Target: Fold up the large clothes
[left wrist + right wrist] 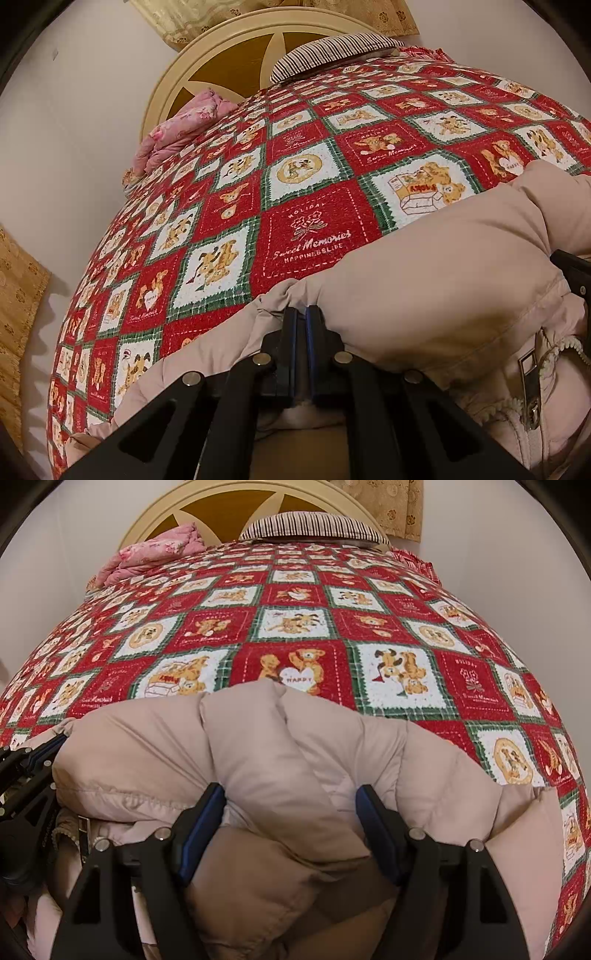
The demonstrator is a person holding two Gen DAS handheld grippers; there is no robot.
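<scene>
1. The bedspread [295, 627] — red, white and green teddy-bear squares — covered the whole bed up to the headboard [207, 51].
2. The puffer jacket [280, 746], pale pink, lay bunched at the near edge of the bedspread; its zipper pull [526, 384] showed in the left wrist view.
3. The right gripper [290, 812] pointed steeply down, fingers set wide around a thick fold of the jacket.
4. The left gripper [301, 325] angled downward — fingers pressed together on the jacket's hem.

Left gripper [301, 314] clamped, right gripper [291, 797] spread.
</scene>
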